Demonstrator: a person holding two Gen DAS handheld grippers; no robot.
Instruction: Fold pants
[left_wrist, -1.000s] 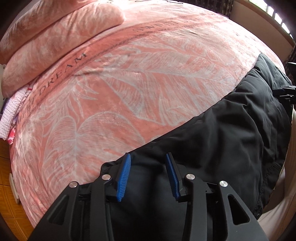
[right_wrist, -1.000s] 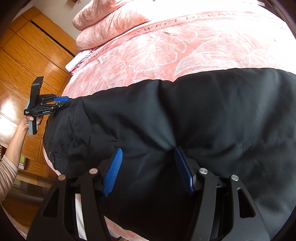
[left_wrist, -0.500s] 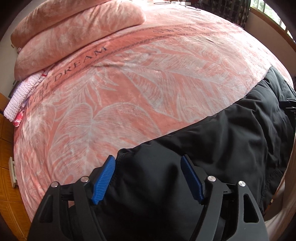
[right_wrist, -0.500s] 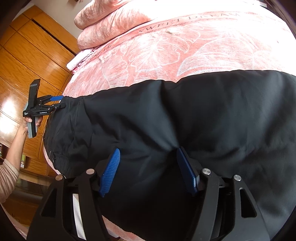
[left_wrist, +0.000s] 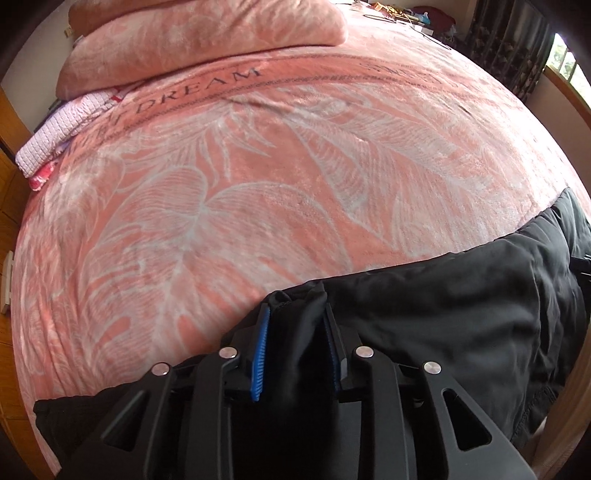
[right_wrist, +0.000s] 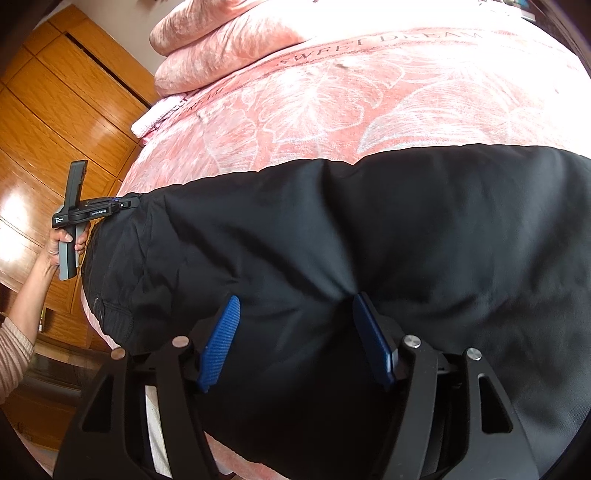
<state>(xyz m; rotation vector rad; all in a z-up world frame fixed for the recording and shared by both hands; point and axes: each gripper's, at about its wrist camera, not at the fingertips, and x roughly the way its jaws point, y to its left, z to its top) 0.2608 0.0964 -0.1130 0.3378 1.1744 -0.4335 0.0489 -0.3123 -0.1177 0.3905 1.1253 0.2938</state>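
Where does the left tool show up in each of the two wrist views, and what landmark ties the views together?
Left wrist view: the left tool fills the bottom centre, its jaws closing with a bunched corner of the black pants between them.
Right wrist view: it sits small at the left edge, held by a hand, at the far end of the pants.
Shared landmark: the lettered band on the pink blanket, below the pillows.

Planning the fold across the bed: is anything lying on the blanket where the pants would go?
Nothing visible. The pink blanket beyond the black pants lies bare up to the pillows; the folded checked cloth sits off at the far edge.
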